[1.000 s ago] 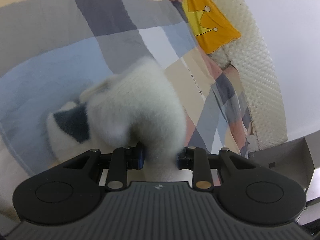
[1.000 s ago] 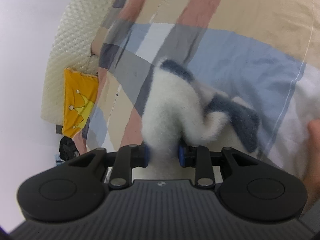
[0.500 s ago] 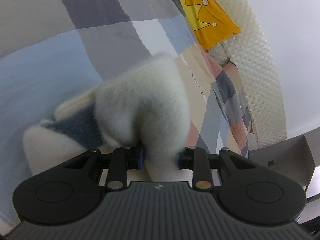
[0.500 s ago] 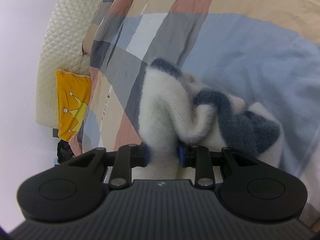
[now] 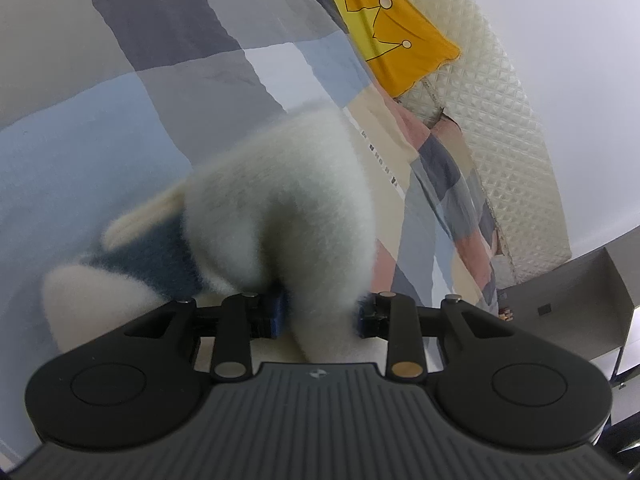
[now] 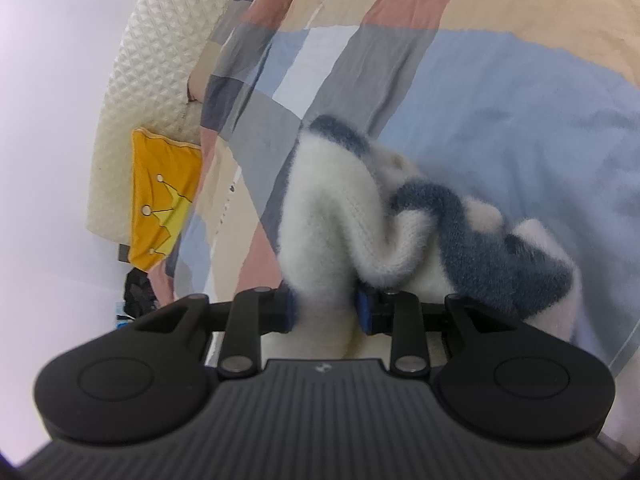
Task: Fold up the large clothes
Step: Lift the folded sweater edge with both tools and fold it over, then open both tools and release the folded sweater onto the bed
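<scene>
Sweater pinched at both ends over a patchwork bed

Sweater [image 5: 288, 200], fluffy white with dark blue bands, lies bunched on the patchwork bedspread [image 5: 120, 92], with a fold of it rising into each gripper.

The left wrist view shows mostly the white pile, one blue band low on the left, and, off the bed's far right corner, a grey cabinet [image 5: 580, 300]. The right wrist view shows more of the garment [image 6: 332, 220]: two blue bands winding through its folds, the bulk trailing to the right. It also shows a dark heap [image 6: 138, 292] on the floor at the left, which the other view lacks. Both show the yellow crown-print cushion [image 5: 396, 36] against the quilted cream headboard [image 5: 500, 128].

The bedspread [image 6: 520, 100] lies bare and flat beyond the sweater in both views, running to the headboard [image 6: 152, 60]; its near edge cannot be seen past the gripper bodies.

The left gripper [image 5: 320, 314] has white knit filling the gap between its blue pads, and its jaws are opening. The right gripper [image 6: 325, 312] likewise has a white fold between its pads, which touch the fabric on both sides, and its jaws are opening too.
</scene>
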